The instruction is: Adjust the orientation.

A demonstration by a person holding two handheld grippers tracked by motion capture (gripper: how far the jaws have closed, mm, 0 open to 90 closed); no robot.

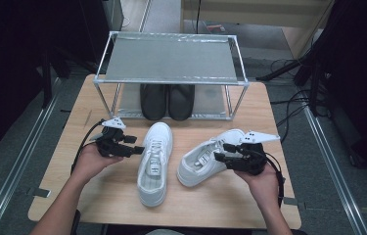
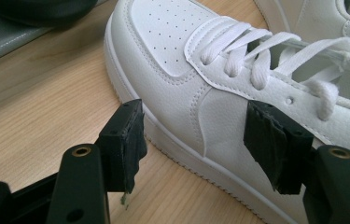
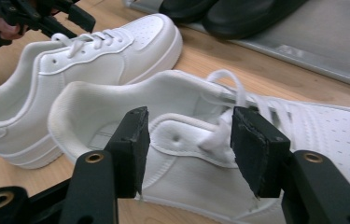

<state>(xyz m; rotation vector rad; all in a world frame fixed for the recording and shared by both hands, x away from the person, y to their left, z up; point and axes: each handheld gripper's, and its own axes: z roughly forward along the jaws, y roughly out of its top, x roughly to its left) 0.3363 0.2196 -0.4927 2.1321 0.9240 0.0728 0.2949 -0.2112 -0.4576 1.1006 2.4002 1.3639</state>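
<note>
White sneakers (image 1: 155, 164) of smooth, matt, finely grained leather-like material with cloth laces (image 2: 256, 51); pale wood-grain table (image 1: 98, 196); metal-framed rack (image 1: 171, 58), upper centre, with dull grey shelf; glossy black shoes (image 1: 167, 100); matt black pads (image 3: 256, 149).

This looks like a lab or a recording room, not a home. A small pale wooden table (image 1: 122, 196) stands alone on grey carpet floor (image 1: 19, 161), hemmed by metal floor rails (image 1: 325, 147) running just outside each gripper's side. Beyond the right gripper (image 1: 222, 152), black cables (image 1: 288, 110) trail loose over the carpet toward dark stand legs (image 1: 313, 78). Beyond the left gripper (image 1: 134, 145), more dark equipment (image 1: 34, 49) crowds the edge. Ahead of both grippers sits a bare silver metal-framed two-tier rack (image 1: 171, 58) with a pair of black shoes (image 1: 167, 101) on its lower shelf, and between the grippers two white lace-up leather sneakers (image 1: 154, 164) lie like staged props.
</note>
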